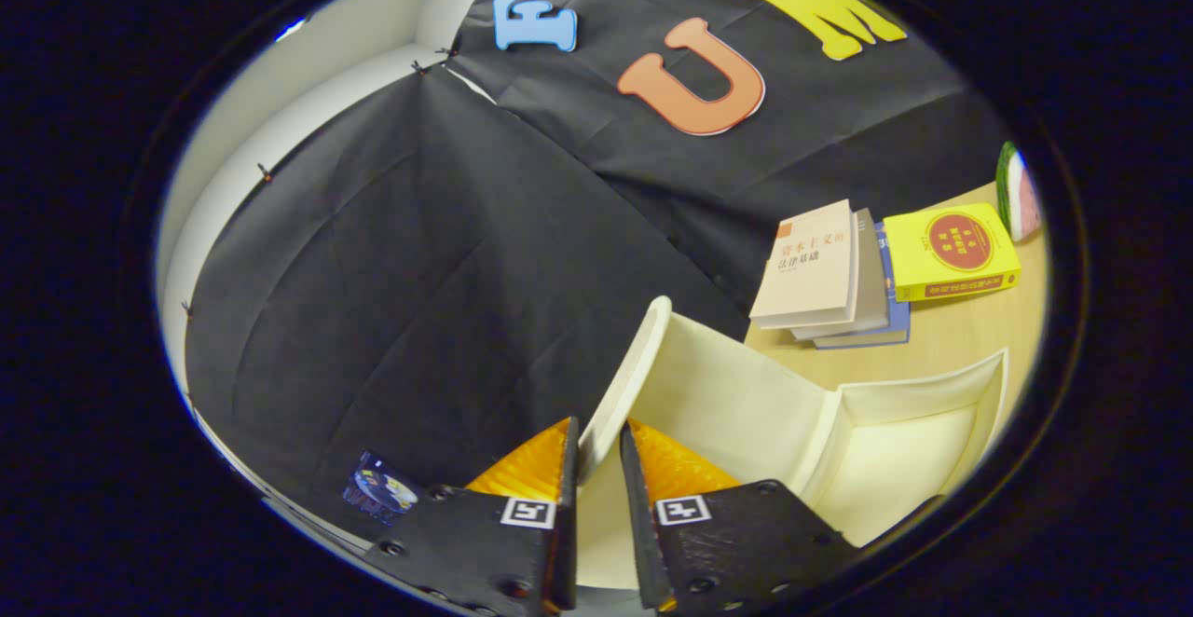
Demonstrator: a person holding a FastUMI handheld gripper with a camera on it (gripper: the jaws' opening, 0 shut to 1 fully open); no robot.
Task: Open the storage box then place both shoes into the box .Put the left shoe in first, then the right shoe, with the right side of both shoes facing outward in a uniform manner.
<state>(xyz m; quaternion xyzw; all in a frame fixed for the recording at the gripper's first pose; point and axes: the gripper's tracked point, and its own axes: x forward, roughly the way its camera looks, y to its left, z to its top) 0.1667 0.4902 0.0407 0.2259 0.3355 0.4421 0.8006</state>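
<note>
Presently: gripper (598,454) clamped narrow on storage box (895,449) lid (643,365), raised for opening; books (829,272) at two o'clock.

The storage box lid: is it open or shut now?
Open. The lid stands raised from the storage box, whose pale inside shows. The gripper holds the lid's edge between its fingers; both seem to press on it.
</note>
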